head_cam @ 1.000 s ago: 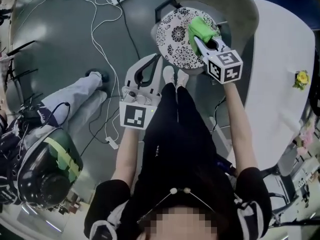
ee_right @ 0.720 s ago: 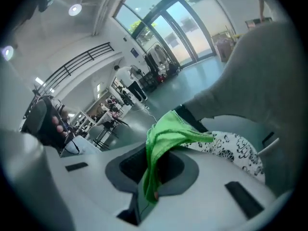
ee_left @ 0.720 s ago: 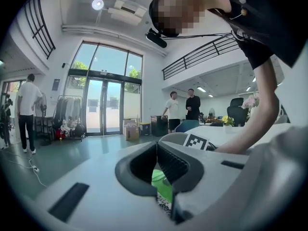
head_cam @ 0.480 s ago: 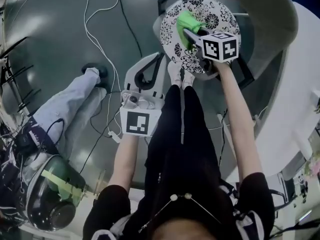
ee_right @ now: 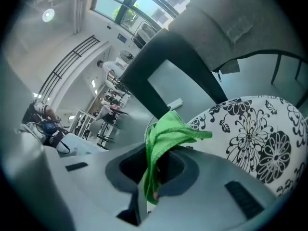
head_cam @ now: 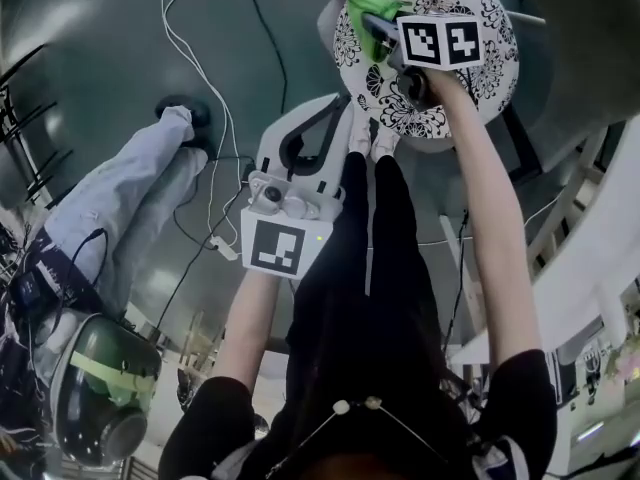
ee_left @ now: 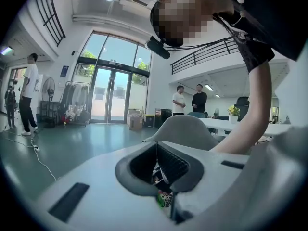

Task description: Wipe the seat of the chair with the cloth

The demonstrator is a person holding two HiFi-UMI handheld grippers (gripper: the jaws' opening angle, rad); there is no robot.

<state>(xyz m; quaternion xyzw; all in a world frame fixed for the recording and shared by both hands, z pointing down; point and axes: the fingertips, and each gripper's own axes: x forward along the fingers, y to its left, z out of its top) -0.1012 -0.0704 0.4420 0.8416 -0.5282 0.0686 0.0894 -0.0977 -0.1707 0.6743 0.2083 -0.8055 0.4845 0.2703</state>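
The chair's round seat point(head_cam: 440, 93), white with a black flower print, is at the top of the head view. A green cloth point(head_cam: 366, 0) lies at its far left edge, and my right gripper point(head_cam: 374, 26) is shut on it. In the right gripper view the cloth point(ee_right: 162, 137) hangs pinched between the jaws, with the seat point(ee_right: 250, 134) to the right and the grey backrest point(ee_right: 226, 23) above. My left gripper point(head_cam: 335, 108) hovers short of the seat, over the floor. Its jaws point(ee_left: 156, 147) are shut with nothing between them.
White cables point(head_cam: 200, 58) trail over the grey floor at upper left. Someone's legs in light trousers point(head_cam: 125, 188) stretch out on the left, above a dark helmet-like object point(head_cam: 100, 393). A white table point(head_cam: 615, 258) is on the right. My shoes point(head_cam: 366, 133) stand by the seat's near edge.
My right gripper has drawn the green cloth across the seat from its right part to its far left edge. The left gripper has held its place.
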